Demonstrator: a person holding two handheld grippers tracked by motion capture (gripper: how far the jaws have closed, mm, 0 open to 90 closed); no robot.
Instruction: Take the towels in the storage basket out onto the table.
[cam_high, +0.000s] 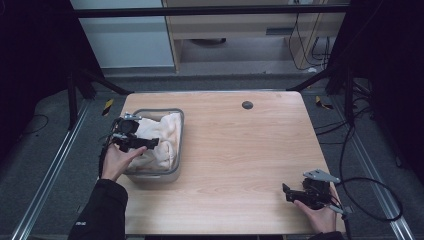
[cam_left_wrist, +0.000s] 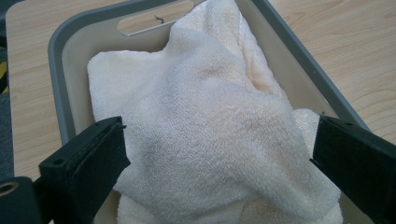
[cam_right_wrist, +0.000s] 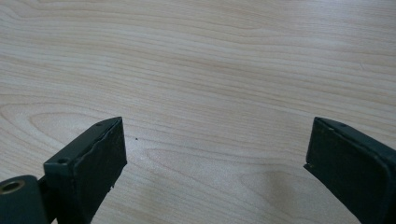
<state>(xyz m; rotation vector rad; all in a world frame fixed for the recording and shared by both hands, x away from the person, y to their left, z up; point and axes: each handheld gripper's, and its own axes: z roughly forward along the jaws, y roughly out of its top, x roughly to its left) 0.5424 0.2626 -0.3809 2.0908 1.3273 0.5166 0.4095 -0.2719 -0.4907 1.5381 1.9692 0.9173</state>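
While both claws gape empty, a towel-filled bin (cam_high: 177, 145) sits on the wooden table (cam_high: 240, 160)

Towel (cam_left_wrist: 205, 140): cream-white, fine looped weave. Bin (cam_left_wrist: 56, 70): grey rim, beige inside. Table (cam_high: 240, 150): pale wood grain (one dark round spot at far side). Both grippers: black jaws.

Towel (cam_left_wrist: 215, 135) cut off at bottom edge of left gripper view and hiding most of bin (cam_left_wrist: 58, 56) floor, near bin wall out of frame, small dark disc (cam_high: 247, 105) on table (cam_high: 240, 150) too small to identify
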